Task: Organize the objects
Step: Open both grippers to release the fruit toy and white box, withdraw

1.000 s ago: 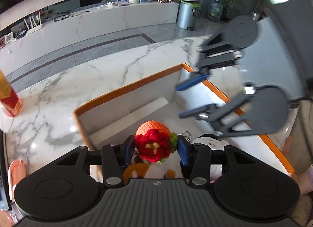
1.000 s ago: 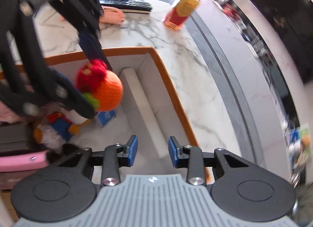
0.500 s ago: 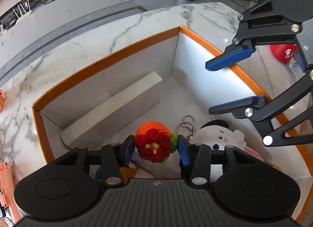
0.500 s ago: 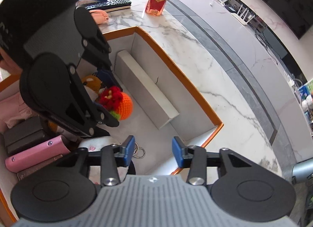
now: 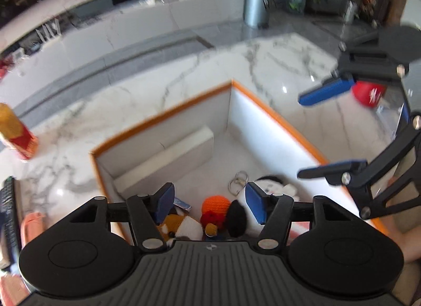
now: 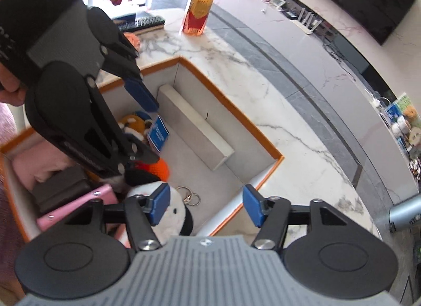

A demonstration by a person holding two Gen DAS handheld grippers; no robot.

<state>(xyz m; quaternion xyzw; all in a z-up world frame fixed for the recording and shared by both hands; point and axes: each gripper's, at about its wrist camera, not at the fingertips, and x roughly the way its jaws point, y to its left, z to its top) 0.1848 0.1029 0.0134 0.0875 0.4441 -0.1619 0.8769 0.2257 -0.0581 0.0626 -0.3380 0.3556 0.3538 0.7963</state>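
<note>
Surface: white marble countertop (image 5: pixel 147 100) with grey veins, glossy, catching window light.
Box: orange-rimmed box (image 6: pixel 238 111) sits on the marble, pale grey inside, with a long grey block (image 6: pixel 194 127) lying along its far wall.
Crocheted orange toy: the crocheted orange toy (image 5: pixel 215 204) lies on the box floor among plush toys, right up against a black-and-white plush (image 5: pixel 265 187) with its key rings (image 5: pixel 238 182).
Left gripper: the left gripper (image 5: pixel 210 203) hangs above that toy, jaws opening, blue pads clear of it on both sides, nothing gripped.
Right gripper: the right gripper (image 6: pixel 204 206) is over the near corner of the box, jaws opening too, nothing pinched between them.
Other contents: a pink case (image 6: pixel 76 210) and a dark case (image 6: pixel 60 187) at the left end of the box.
Countertop extras: an amber drink bottle (image 6: pixel 198 12), a keyboard (image 6: pixel 143 22).
Room: grey tiled floor strip, a long marble bench (image 5: pixel 131 24) behind it, a metal bin (image 5: pixel 256 5), leafy plants, a dark screen on the wall.
</note>
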